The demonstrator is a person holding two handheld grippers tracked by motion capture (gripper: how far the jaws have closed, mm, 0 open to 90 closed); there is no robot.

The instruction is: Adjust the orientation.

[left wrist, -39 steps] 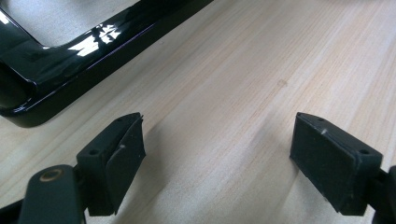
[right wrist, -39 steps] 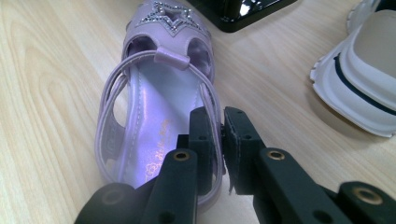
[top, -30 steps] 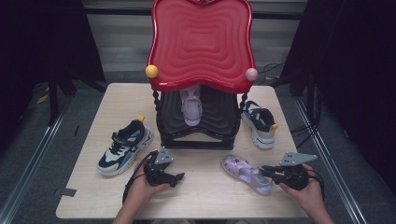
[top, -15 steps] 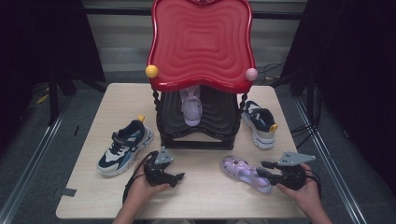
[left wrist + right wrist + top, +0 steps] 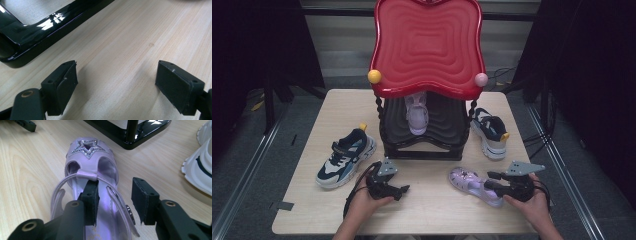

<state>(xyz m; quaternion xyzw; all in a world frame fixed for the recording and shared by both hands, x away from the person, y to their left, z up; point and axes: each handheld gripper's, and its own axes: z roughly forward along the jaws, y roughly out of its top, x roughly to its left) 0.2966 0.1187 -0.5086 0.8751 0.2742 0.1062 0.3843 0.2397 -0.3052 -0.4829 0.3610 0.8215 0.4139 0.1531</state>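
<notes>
**Right gripper letting go of the sandal**

Right gripper (image 5: 113,202) jaws have just been opening: the purple sandal (image 5: 90,167) sits on the table (image 5: 432,210) with its strap between them, pads apart, no longer pinching. Likely a release or a regrip. Left gripper (image 5: 116,82) stands wide apart, empty, just short of the black rack base (image 5: 37,27).

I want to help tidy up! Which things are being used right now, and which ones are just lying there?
In use:
- purple sandal, by the right claw, whose jaws have just been opening around its strap
- its twin on the rack's lower shelf

Just lying about:
- left sneaker
- right sneaker
- left claw, open over bare table
</notes>
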